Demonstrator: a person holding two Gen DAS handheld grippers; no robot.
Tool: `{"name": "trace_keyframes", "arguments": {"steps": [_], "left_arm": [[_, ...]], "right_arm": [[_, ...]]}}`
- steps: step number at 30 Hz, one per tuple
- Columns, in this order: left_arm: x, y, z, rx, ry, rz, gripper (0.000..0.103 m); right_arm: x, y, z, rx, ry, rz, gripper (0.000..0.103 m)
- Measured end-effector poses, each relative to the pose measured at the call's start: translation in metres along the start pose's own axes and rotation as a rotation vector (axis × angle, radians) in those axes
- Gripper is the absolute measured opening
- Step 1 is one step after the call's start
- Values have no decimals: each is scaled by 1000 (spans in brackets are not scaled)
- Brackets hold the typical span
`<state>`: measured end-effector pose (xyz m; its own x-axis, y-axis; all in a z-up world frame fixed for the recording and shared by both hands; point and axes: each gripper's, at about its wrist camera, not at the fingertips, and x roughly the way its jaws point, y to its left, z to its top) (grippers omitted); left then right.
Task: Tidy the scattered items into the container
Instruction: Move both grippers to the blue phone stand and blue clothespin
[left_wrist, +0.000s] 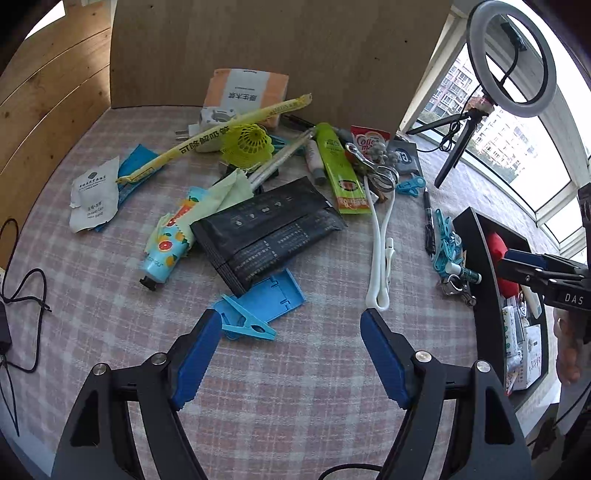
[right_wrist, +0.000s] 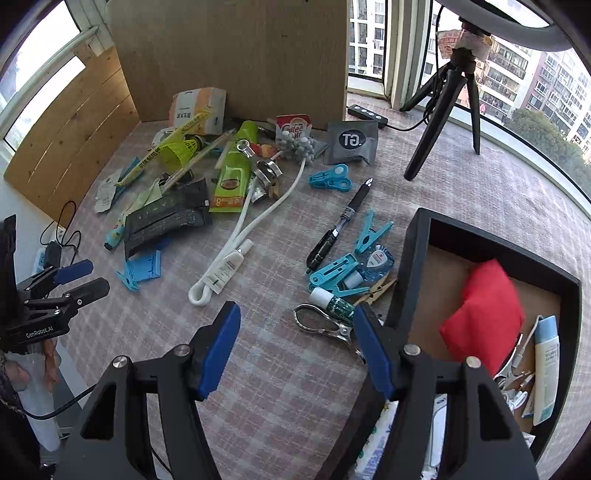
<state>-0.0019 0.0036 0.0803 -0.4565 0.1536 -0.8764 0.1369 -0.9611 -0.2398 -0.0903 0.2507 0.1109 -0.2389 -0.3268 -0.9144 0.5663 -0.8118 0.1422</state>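
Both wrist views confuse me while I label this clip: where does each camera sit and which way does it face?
Left wrist: sits on the left gripper, looking forward across the table's left clutter, black pouch central; its open blue fingers show, the right gripper over the black box.
Right wrist: sits on the right gripper, facing the table's right side and black box; open fingers show, the left gripper at far left.
Shared: black pouch, white cable, black box.
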Motion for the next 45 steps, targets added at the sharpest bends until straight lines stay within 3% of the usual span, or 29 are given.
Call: {"name": "trace_keyframes", "arguments": {"steps": [8,16,23,27,31,41,45], "left_arm": [[-12,46,10,-71,-60,59,73],[-6,70,3,-107,-31,40,73],[11,46,-12,24,-10,20,73],[25,25,-20,133,-18,34,73],[36,14,-24,210,-24,42,73],[45,17,-25,263,-82,69,72],[53,15,-26,270,-73,77,69]], "right_arm": [[25,54,17,-62,20,42,62],[49,96,26,-142,51,73,62],[73,121,31,-208,87,91,61],[91,136,32,-254,121,104,48],[107,147,33,-285,153,100,47],[130,163,38,-317,195,99,44],[140,170,36,-333,217,71,32]]}}
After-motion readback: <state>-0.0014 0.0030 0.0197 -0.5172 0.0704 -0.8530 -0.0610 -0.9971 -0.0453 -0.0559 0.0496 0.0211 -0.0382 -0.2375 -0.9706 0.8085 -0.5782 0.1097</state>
